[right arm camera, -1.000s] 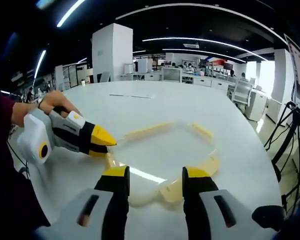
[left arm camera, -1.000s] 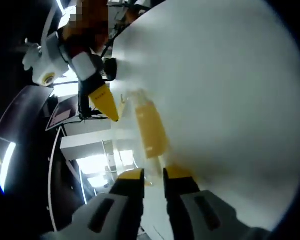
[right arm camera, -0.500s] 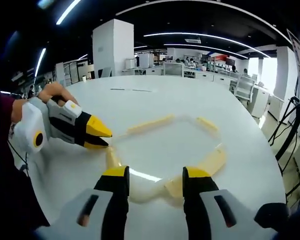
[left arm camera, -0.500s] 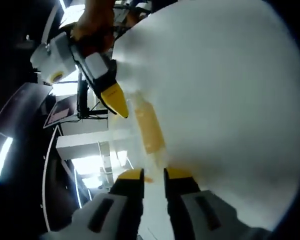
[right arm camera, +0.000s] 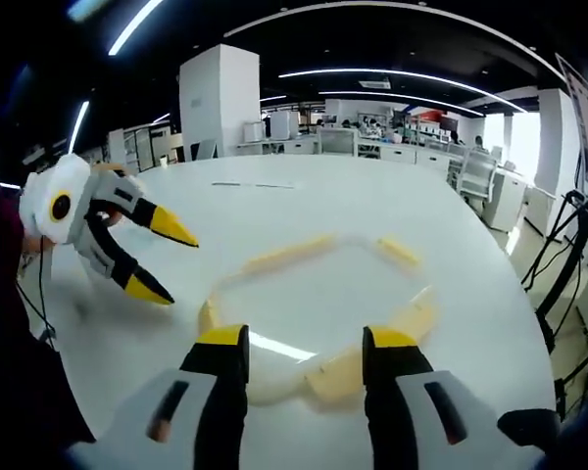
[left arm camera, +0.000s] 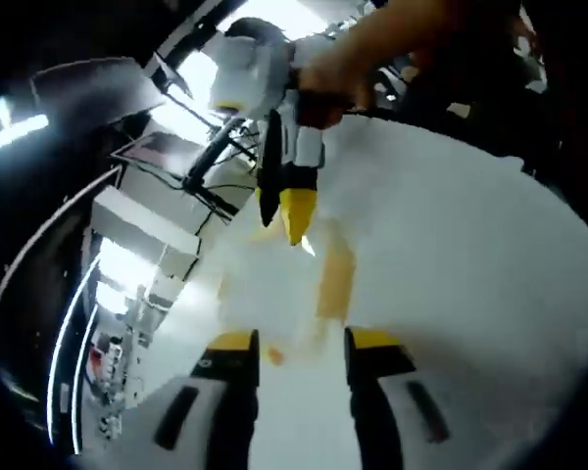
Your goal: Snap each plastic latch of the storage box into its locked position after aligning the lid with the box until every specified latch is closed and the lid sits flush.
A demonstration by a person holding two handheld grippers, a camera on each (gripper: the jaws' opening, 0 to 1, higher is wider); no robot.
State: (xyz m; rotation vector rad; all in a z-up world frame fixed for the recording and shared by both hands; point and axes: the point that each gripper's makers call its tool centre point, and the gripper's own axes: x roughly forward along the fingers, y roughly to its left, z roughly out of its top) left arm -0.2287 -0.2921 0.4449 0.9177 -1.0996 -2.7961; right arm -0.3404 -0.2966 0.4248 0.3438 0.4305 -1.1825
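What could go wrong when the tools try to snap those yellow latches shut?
The left tool hangs open beside the box, not touching it, so pressing the near latch with the right tool might slide the box across the smooth table. The lid is clear and hard to see, so it might sit crooked.

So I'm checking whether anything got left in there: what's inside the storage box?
Through the clear lid only the white table shows, framed by yellow latches; nothing visible inside. The box's near edge is covered by the right tongs.
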